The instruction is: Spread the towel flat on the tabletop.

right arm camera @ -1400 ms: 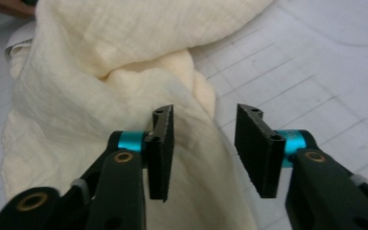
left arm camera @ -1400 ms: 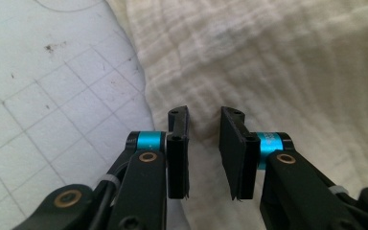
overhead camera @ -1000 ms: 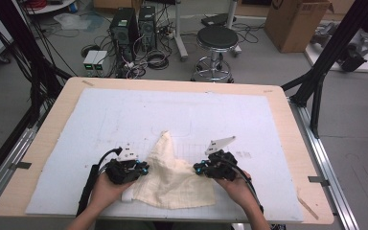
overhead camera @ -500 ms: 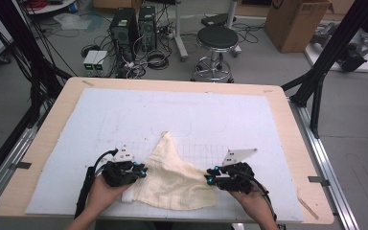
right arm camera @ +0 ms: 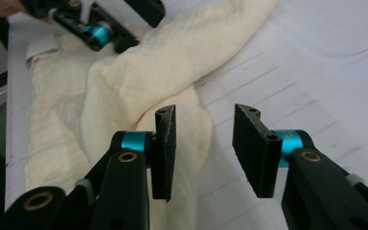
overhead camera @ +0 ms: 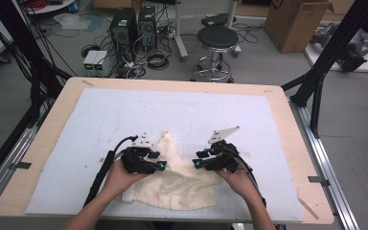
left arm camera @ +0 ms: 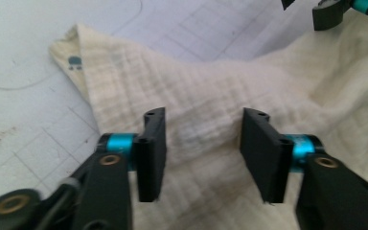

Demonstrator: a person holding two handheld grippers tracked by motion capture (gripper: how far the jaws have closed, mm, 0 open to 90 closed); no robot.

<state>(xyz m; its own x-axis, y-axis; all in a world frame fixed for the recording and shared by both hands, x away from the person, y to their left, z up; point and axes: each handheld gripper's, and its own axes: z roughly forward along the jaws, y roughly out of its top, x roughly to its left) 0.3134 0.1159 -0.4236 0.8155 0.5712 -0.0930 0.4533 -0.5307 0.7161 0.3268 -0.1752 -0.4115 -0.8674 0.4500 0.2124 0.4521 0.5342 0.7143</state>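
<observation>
A cream waffle-weave cloth (overhead camera: 177, 184) lies crumpled on the white mat (overhead camera: 124, 115), with one corner pointing to the far side. My left gripper (overhead camera: 156, 161) hovers over the cloth's left part. In the left gripper view the cloth (left arm camera: 196, 91) lies below the left gripper (left arm camera: 203, 148), whose jaws have just been opening and do not press on the fabric. My right gripper (overhead camera: 199, 159) hovers at the cloth's right edge. Its jaws have also just been opening. In the right gripper view the right gripper (right arm camera: 203, 148) stands apart over the mat, with the cloth's (right arm camera: 124, 76) folded edge beside its left jaw.
The mat covers most of a wooden table (overhead camera: 292, 124), whose front edge is close to the hands. On the floor beyond the far edge are a round stool (overhead camera: 217, 38), computer towers (overhead camera: 134, 24) with cables, and a cardboard box (overhead camera: 294, 21). Black frame posts (overhead camera: 323, 72) flank the table.
Both grippers' jaws have opened and let go of the cloth, which has slumped onto the mat. Both hands have shifted a little inward and toward the far side.
</observation>
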